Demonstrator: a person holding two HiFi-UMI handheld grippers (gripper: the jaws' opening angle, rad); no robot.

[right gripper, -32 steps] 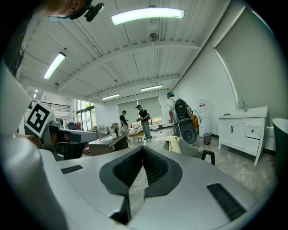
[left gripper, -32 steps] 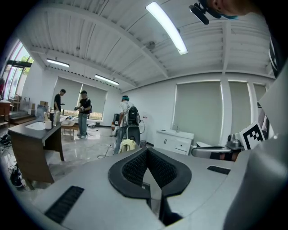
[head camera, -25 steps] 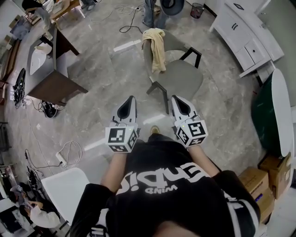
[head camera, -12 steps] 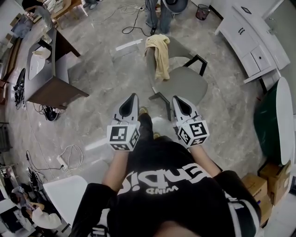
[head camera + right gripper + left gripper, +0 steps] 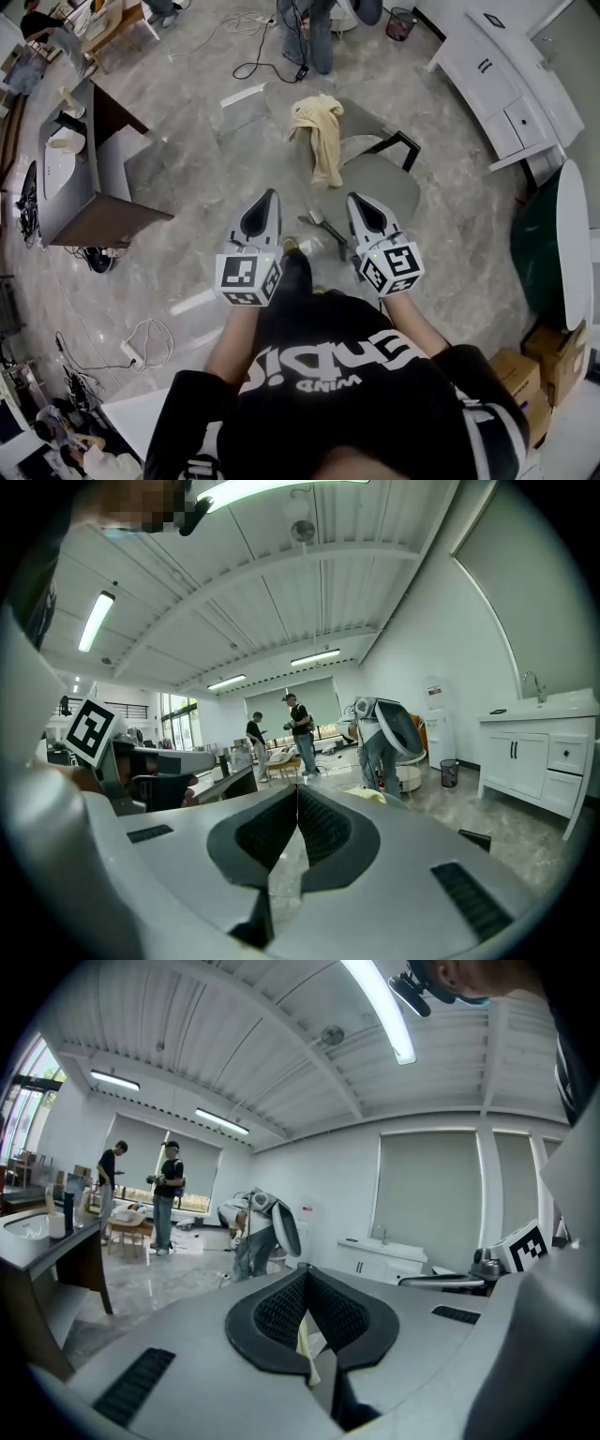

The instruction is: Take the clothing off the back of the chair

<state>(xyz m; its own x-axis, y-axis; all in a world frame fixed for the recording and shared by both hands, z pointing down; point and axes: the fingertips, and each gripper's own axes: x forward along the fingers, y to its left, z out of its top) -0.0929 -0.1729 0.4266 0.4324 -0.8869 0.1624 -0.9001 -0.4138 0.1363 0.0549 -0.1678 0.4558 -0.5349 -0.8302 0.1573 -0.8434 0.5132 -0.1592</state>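
While both grippers point level toward 12 o'clock in the head view, the left gripper (image 5: 265,197) and the right gripper (image 5: 360,200) sit side by side and well apart from each other, each with its jaws pressed together and nothing between them. The left gripper view shows its padded tips (image 5: 306,1279) meeting in a closed seam, and the right gripper view shows the same at its own tips (image 5: 297,794). The yellow clothing (image 5: 322,127) hangs over the back of the grey chair (image 5: 386,180), which stands on the marble floor at 12 o'clock from the grippers, near them but not touched by either. The garment drapes down the backrest at the seat's 10 o'clock side. A dark desk (image 5: 89,192) stands at 9 o'clock, white cabinets (image 5: 506,80) at 2 o'clock, and a standing person (image 5: 309,37) beyond the chair at 12 o'clock.
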